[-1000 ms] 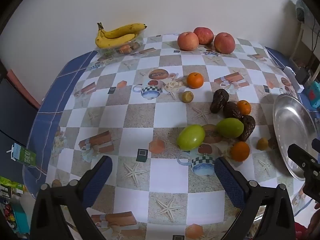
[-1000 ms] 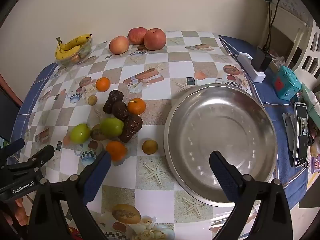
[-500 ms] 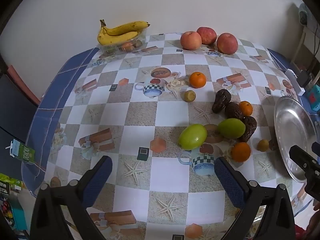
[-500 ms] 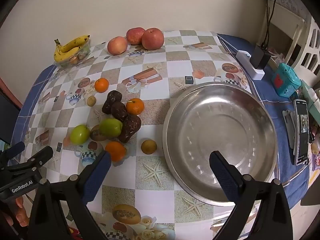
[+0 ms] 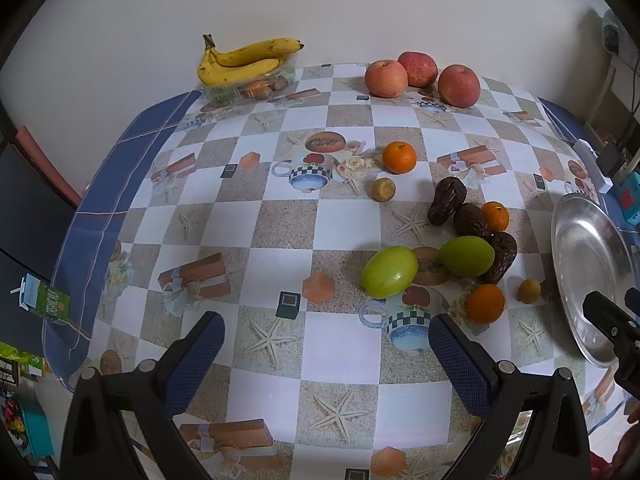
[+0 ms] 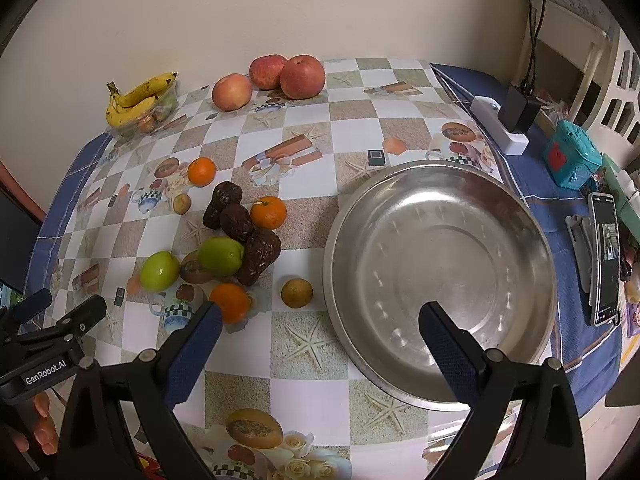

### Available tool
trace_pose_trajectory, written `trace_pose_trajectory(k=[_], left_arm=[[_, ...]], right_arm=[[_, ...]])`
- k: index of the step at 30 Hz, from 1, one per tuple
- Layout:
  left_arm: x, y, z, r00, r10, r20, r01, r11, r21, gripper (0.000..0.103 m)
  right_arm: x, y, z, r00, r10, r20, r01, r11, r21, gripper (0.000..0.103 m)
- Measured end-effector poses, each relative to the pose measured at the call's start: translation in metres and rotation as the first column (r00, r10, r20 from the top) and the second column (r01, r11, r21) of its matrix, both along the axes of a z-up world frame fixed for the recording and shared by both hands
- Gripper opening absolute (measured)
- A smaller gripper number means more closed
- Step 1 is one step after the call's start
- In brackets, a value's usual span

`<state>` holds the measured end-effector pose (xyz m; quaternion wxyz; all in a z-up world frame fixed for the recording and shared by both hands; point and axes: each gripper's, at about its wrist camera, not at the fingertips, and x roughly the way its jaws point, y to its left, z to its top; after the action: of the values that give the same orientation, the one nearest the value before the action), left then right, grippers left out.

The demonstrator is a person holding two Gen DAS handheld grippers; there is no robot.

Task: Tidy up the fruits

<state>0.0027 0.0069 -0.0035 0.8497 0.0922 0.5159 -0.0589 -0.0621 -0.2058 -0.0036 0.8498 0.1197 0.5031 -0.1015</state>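
Very little changes over the last second: both cameras drift slightly, the fruit sits a touch lower in the left wrist view than a second ago, and nothing on the surface has shifted. You are still at the start, with no fruit picked up.

Your left gripper (image 5: 326,346) hangs above the near part of the surface with its fingers spread wide and nothing between them. Your right gripper (image 6: 320,334) is likewise spread and empty, hovering over the near rim of the steel bowl (image 6: 532,216), which holds nothing.

The loose fruit lies just left of the bowl: two green fruits (image 6: 220,255), three dark wrinkled ones (image 6: 258,254), three oranges (image 6: 269,212), two small brown fruits (image 6: 296,293). Three apples (image 6: 302,76) and the bananas (image 6: 138,98), resting on a clear container, sit at the far edge.

The nearest orange (image 5: 485,303) and the small brown fruit beside the bowl look like the easiest first picks, I judge.
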Motion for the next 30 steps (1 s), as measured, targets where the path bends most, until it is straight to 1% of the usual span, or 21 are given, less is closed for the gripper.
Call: trace_pose_trajectory(k=[30], left_arm=[[0.0003,0.0028,-0.0014,1.0,0.004,-0.003,-0.004,1.0,-0.005,0.103]], right_arm=[[-0.0005,-0.0028,-0.0007,1.0,-0.004,-0.001,0.004,1.0,0.009,0.099]])
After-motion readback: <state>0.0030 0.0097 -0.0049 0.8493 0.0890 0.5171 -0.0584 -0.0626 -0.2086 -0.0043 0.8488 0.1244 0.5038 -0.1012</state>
